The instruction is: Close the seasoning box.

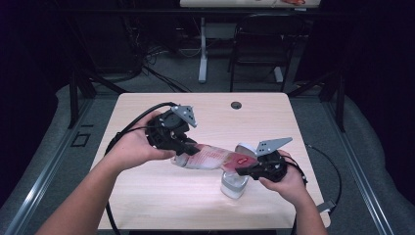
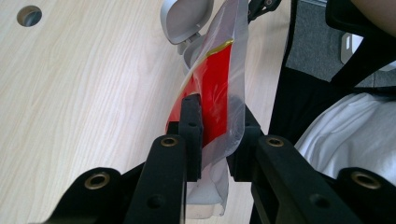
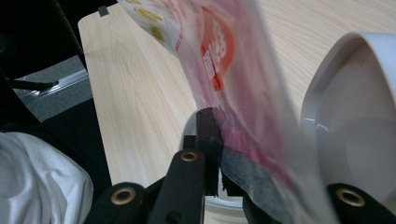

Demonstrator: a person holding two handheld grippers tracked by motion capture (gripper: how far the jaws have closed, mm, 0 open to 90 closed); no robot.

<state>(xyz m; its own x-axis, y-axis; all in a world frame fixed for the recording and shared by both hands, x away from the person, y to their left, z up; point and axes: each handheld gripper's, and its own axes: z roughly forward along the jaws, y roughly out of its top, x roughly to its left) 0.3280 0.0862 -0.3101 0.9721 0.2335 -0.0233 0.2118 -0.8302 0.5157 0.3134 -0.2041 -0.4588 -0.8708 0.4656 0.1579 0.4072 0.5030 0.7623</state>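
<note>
Both grippers hold one red-and-clear plastic pouch [image 1: 215, 157] stretched between them above the table [image 1: 147, 196].

The left gripper [image 1: 188, 147] has its jaws clamped on one end of the pouch; the right gripper [image 1: 242, 170] has its jaws clamped on the other end, directly over a white container [image 1: 234, 185] whose hinged lid [image 1: 244, 148] stands open.

The table [image 1: 205, 200] is lit from above; its surroundings lie dark. The close-up packet [image 3: 243, 70] looks blurred.
</note>
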